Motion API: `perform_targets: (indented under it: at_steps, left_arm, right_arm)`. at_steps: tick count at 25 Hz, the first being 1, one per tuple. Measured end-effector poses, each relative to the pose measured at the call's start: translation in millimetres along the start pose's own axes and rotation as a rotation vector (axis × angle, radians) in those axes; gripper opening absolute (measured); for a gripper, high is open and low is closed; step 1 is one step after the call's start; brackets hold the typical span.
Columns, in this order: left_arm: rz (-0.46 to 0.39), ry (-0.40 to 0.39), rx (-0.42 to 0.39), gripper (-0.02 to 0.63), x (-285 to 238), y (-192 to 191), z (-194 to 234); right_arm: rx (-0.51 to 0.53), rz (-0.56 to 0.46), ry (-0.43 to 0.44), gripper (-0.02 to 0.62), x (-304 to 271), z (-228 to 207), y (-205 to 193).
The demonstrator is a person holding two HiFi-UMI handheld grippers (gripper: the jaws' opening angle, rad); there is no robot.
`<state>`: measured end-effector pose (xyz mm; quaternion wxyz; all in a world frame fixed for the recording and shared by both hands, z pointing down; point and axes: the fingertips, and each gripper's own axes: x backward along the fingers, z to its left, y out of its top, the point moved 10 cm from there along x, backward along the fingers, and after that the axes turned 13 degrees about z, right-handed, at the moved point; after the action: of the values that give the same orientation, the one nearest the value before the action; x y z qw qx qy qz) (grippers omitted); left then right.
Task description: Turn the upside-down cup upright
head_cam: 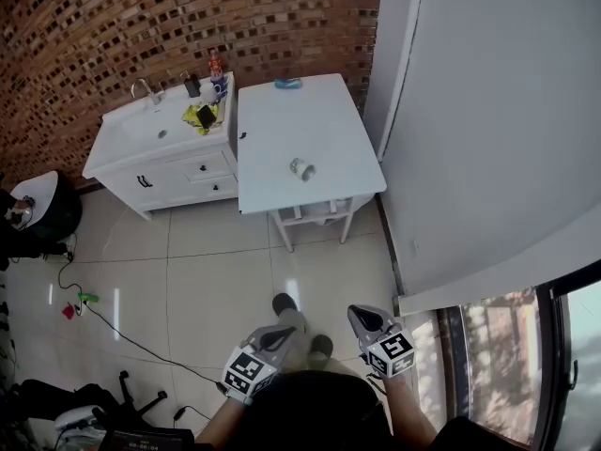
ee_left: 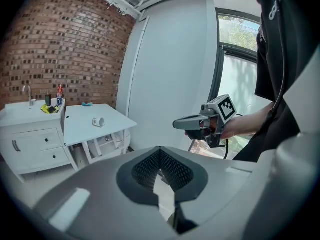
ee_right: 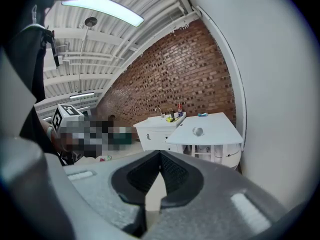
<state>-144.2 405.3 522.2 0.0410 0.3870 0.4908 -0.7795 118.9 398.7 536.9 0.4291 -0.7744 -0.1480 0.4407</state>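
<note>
1. The cup (head_cam: pixel 301 168) sits on the white worktop (head_cam: pixel 282 125), toward its near right part, and seems to lie on its side.
2. We hold both grippers low in front of our body, well apart from the worktop and the cup.
3. The left gripper (head_cam: pixel 282 334) has its jaws clenched together with nothing between them.
4. The right gripper (head_cam: pixel 359 316) likewise has its jaws pressed shut on nothing.
5. A white sink cabinet (head_cam: pixel 150 144) stands just beside the worktop, against the brick wall (head_cam: pixel 113 26).
</note>
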Motion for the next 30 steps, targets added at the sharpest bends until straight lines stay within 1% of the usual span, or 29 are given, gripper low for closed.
perform_targets:
  at_steps: [8,12,16,20,26,28,30]
  left_arm:
    - [0.0,-0.027,0.014,0.014,-19,11,25]
    - [-0.011,-0.03,0.027,0.014,-22,30,47]
    - [-0.014,-0.015,0.059,0.014,-33,37,78]
    - [-0.027,0.0,0.064,0.014,-45,50,114]
    - [-0.041,-0.002,0.065,0.015,-54,82,176]
    - [-0.042,-0.005,0.064,0.015,-57,89,194]
    - [-0.034,-0.008,0.065,0.015,-60,95,211]
  right_arm:
    - [-0.02,0.012,-0.023,-0.008,-10,-15,3]
    - [-0.025,0.033,-0.034,-0.008,-19,-25,19]
    - [-0.014,0.047,-0.033,-0.008,-42,-40,36]
    - [-0.007,0.055,-0.034,-0.008,-69,-59,60]
    - [0.016,0.063,-0.039,-0.008,-118,-80,112]
    - [0.018,0.063,-0.044,-0.008,-133,-85,125]
    - [0.027,0.085,-0.057,-0.008,-145,-89,137]
